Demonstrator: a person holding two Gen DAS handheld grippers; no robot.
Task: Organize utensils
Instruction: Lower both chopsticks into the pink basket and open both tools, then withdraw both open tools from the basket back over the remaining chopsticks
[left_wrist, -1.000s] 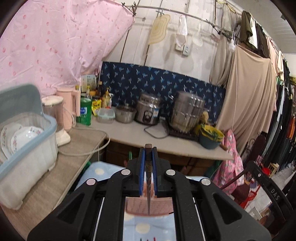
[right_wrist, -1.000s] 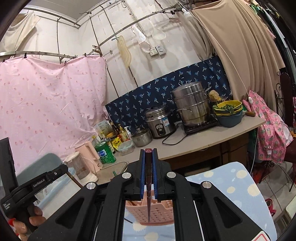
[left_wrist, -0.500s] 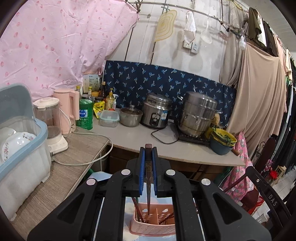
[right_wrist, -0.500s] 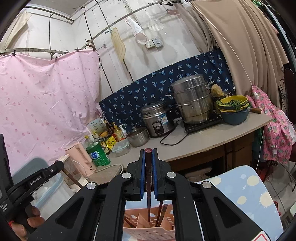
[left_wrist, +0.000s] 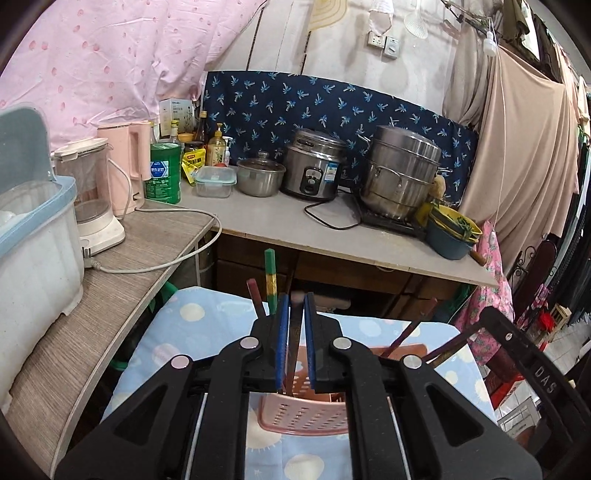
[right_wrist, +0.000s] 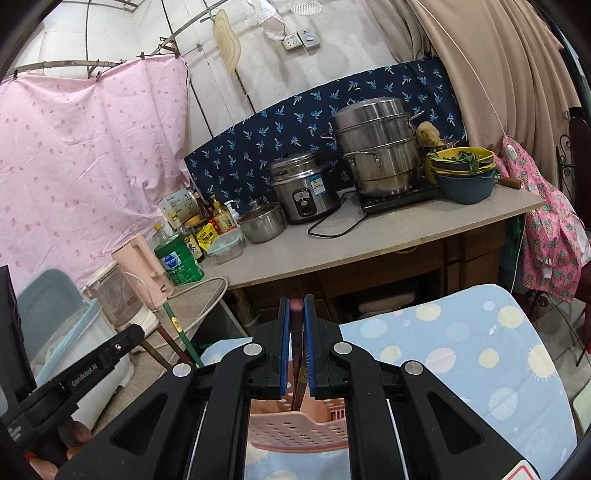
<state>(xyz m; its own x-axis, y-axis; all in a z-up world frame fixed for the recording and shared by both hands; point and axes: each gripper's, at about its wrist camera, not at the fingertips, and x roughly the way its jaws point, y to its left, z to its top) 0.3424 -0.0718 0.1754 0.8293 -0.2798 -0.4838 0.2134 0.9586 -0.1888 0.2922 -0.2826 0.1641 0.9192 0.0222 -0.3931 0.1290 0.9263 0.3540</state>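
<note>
Two cluttered counters (left_wrist: 280, 225) behind a dotted blue cloth (left_wrist: 192, 332). Left gripper (left_wrist: 294, 317) clamped on a dark chopstick (left_wrist: 294, 350), tip down in the pink basket (left_wrist: 306, 417) below the fingers. Right gripper (right_wrist: 296, 321) likewise pinching a brown chopstick (right_wrist: 298, 384) over the same basket (right_wrist: 295, 432).

Basket (left_wrist: 303, 415) interior behind left gripper (left_wrist: 295, 325).

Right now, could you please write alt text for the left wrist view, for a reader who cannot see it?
The black left gripper, with blue pads, is shut on a thin dark utensil above a pink slotted plastic basket holding chopsticks, on a blue dotted cloth. Behind, a grey counter carries a steel rice cooker and a stacked steel steamer.
</note>
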